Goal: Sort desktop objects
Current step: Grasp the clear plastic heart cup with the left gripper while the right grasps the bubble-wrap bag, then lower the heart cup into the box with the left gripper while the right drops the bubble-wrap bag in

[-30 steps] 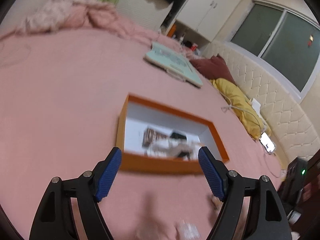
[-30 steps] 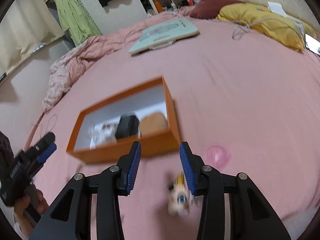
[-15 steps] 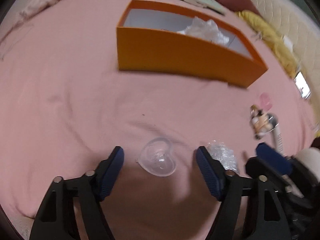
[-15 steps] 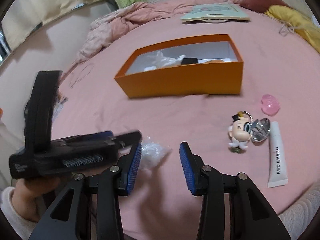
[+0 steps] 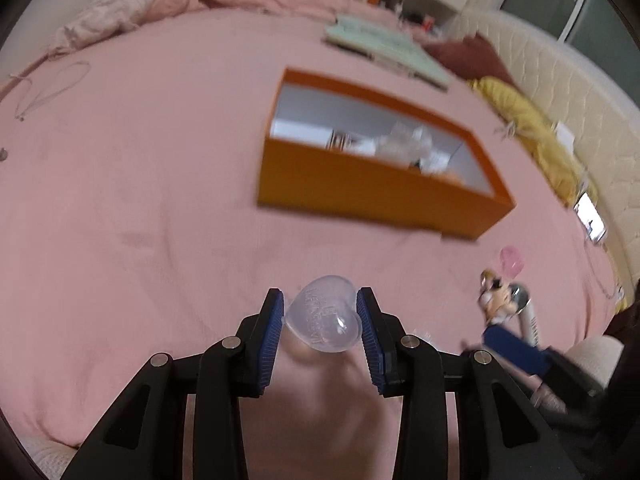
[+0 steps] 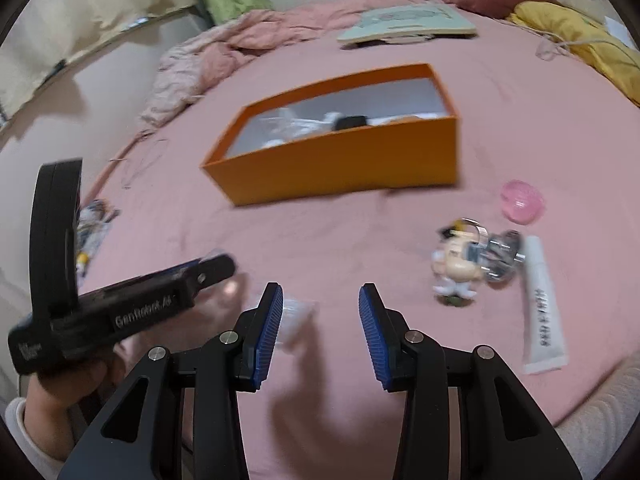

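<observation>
In the left wrist view, my left gripper (image 5: 320, 304) has its jaws closing on a clear heart-shaped case (image 5: 322, 320), with both blue pads against its sides just above the pink bed. An orange box (image 5: 360, 184) holding several items lies beyond it. My right gripper (image 6: 320, 300) is open, its jaws opening, low over the sheet. A crumpled clear wrapper (image 6: 294, 316) lies by its left finger. To the right lie a cartoon figure keychain (image 6: 456, 268), a white tube (image 6: 542, 304) and a pink round case (image 6: 522, 202). A hand holds the left gripper (image 6: 216, 268) at the left.
The orange box (image 6: 340, 164) sits mid-bed. A pale green board (image 6: 408, 24), a yellow pillow (image 6: 580, 36) and a bunched pink blanket (image 6: 208, 60) lie at the far side. Small clutter (image 6: 92, 228) sits off the bed's left edge. A phone (image 5: 590, 222) lies at the right.
My left gripper dropped toward the clear heart case and its jaws closed in on it. My right gripper swung toward the loose items, then held still while its jaws widened.
</observation>
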Tool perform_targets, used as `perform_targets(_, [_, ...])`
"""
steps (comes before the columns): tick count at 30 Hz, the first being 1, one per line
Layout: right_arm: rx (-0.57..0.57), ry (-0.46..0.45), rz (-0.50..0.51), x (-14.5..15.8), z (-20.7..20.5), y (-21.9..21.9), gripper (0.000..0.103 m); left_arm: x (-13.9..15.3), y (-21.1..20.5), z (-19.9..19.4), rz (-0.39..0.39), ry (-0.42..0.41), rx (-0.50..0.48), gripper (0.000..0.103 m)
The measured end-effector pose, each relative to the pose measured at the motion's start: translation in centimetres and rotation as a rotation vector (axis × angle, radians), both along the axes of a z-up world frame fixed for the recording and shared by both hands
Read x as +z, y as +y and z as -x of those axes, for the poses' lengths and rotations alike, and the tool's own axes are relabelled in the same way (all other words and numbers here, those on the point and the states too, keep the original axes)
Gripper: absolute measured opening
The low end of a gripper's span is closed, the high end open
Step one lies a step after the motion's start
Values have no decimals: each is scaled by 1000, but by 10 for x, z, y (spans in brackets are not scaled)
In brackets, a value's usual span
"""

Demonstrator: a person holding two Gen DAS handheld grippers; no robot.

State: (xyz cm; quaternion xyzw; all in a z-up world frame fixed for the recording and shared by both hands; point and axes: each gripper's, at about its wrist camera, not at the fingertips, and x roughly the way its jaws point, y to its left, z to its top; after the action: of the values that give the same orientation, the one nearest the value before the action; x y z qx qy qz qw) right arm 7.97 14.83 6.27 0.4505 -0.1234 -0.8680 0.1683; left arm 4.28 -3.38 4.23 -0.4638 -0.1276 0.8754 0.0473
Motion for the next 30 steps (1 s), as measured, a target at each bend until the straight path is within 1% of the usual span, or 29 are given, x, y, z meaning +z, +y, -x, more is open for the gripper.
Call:
perform_targets(1, [9, 8, 4, 0, 0, -4, 62, 3, -1, -2, -3, 24, 5, 36])
perform_targets(2, [19, 18, 7, 1, 0, -8, 69, 6, -3, -5, -8, 56, 11, 36])
perform_targets(6, [49, 28, -83, -3, 4, -27, 69, 18, -5, -3, -24, 103, 30, 36])
perform_targets(9, [72, -15, -160, -19, 9, -38, 69, 22, -7, 2, -29, 98, 29, 36])
perform_targets(10, [77, -32, -181, -24, 11, -40, 67, 24, -6, 4, -27, 99, 26, 36])
perform_targets(11, [72, -38, -201, -27, 11, -39, 50, 26, -6, 4, -26, 100, 23, 36])
perform_targets(12, [64, -42, -221, -29, 11, -38, 39, 27, -5, 6, -24, 100, 22, 36])
perform_targets(13, [57, -46, -241, -31, 10, -36, 32, 27, -5, 7, -22, 102, 20, 36])
perform_targets(16, [21, -15, -180, -19, 9, -22, 32, 29, -3, 2, -24, 103, 18, 36])
perform_targets(18, [8, 22, -159, -9, 7, -15, 32, 29, -2, 2, -24, 105, 13, 36])
perform_targets(22, [-16, 38, -121, 0, 8, -5, 32, 34, 0, 1, -31, 116, 0, 36])
perform_targets(25, [-31, 47, -100, 8, 14, 1, 32, 40, 4, 5, -26, 131, -15, 36])
perform_targets(28, [-38, 80, -90, 23, 26, 2, 32, 50, 4, 18, -52, 152, -24, 36])
perform_targets(30, [-39, 102, -90, 32, 38, 2, 32, 57, 6, 30, -43, 168, -37, 36])
